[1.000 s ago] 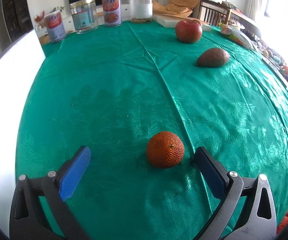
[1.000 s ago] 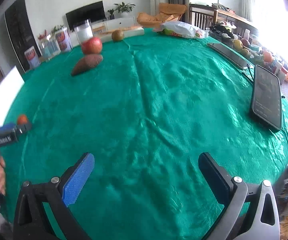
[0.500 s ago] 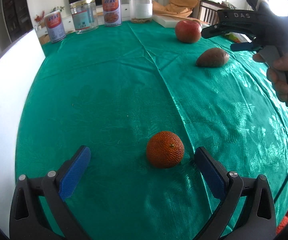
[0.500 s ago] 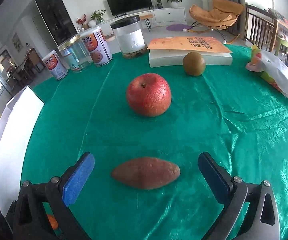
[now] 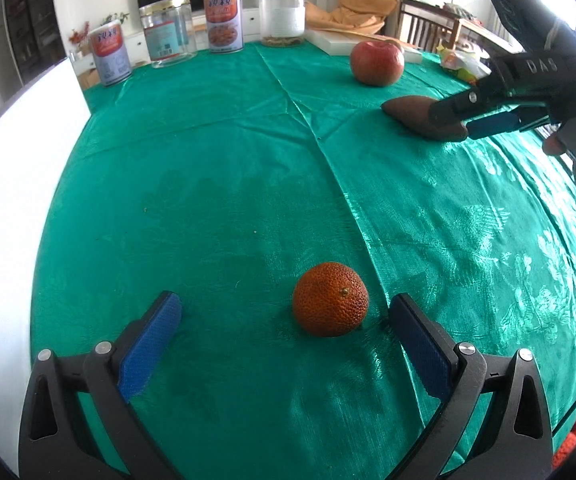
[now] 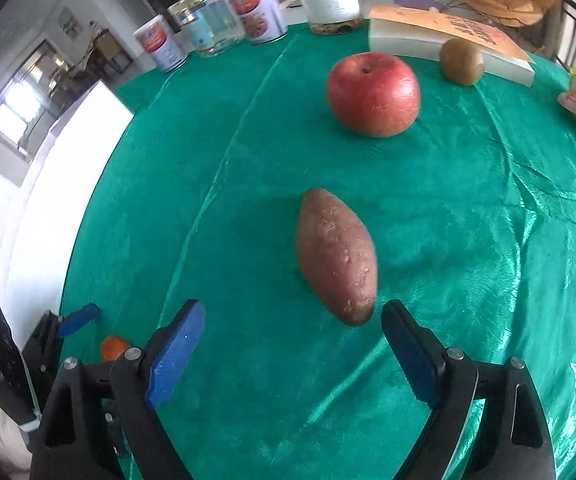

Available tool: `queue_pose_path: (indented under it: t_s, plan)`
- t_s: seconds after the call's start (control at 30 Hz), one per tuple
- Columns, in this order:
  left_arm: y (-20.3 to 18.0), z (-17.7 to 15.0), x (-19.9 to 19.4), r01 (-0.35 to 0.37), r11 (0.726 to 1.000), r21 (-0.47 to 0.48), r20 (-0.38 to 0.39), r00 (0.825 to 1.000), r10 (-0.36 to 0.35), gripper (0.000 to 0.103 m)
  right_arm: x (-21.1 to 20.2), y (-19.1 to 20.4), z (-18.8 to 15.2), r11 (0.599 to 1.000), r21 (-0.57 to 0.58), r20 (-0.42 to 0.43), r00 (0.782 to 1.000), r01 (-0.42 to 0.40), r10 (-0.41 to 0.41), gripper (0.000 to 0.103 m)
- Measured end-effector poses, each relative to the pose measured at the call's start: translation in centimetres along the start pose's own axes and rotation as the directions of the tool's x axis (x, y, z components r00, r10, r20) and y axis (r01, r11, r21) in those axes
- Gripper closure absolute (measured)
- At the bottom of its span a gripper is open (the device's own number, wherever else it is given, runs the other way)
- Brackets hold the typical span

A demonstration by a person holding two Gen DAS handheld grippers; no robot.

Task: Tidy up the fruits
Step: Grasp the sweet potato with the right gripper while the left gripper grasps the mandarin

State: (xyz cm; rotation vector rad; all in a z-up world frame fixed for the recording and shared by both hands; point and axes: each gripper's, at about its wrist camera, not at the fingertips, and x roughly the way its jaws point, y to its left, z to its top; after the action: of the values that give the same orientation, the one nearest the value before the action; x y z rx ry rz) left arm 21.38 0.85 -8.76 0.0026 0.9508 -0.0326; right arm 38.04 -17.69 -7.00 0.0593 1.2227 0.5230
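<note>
Swinging across since 1 second ago, right gripper point(image 6: 291, 340) now straddles the sweet potato point(image 6: 335, 254), jaws closing, untouched; left gripper point(image 5: 284, 332) waits open around the orange point(image 5: 329, 299).

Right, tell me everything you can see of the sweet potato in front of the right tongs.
The reddish-brown, spindle-shaped sweet potato is plump in the middle and tapers to both ends, with a matte, dusty skin dotted with pale specks and small pits. It lies on its side on the shiny green tablecloth, whole and unpeeled. Its near tip points into the gap of the right tongs, closer to the right-hand pad. The jaws are closing, but neither pad touches it yet. The red apple sits beyond it, clearly apart.
</note>
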Motion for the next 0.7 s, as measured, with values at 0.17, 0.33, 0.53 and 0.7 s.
queue_pose_path:
  t_s: [0.17,0.33,0.53,0.7]
  plan:
    - [0.0,0.0,0.0,0.011,1.0,-0.005,0.002,1.0,-0.011,0.001,0.1,-2.4,2.3,0.977,0.212,0.023,0.999,-0.028,0.024,0.017]
    - [0.6,-0.5,-0.8,0.073,0.997,0.014,-0.01,0.997,-0.073,0.001,3.5,1.3,3.8,0.979,0.002,-0.094,0.974,0.205,-0.204,0.032]
    - [2.7,-0.8,-2.7,0.148,0.984,-0.1,-0.001,0.989,-0.149,0.002,3.6,3.0,2.9,0.942,-0.092,-0.148,0.931,0.323,-0.334,0.062]
    - [2.6,-1.1,-3.4,0.158,0.982,-0.1,0.008,0.987,-0.158,0.002,0.9,1.7,0.7,0.964,0.027,-0.14,0.956,0.264,-0.258,0.063]
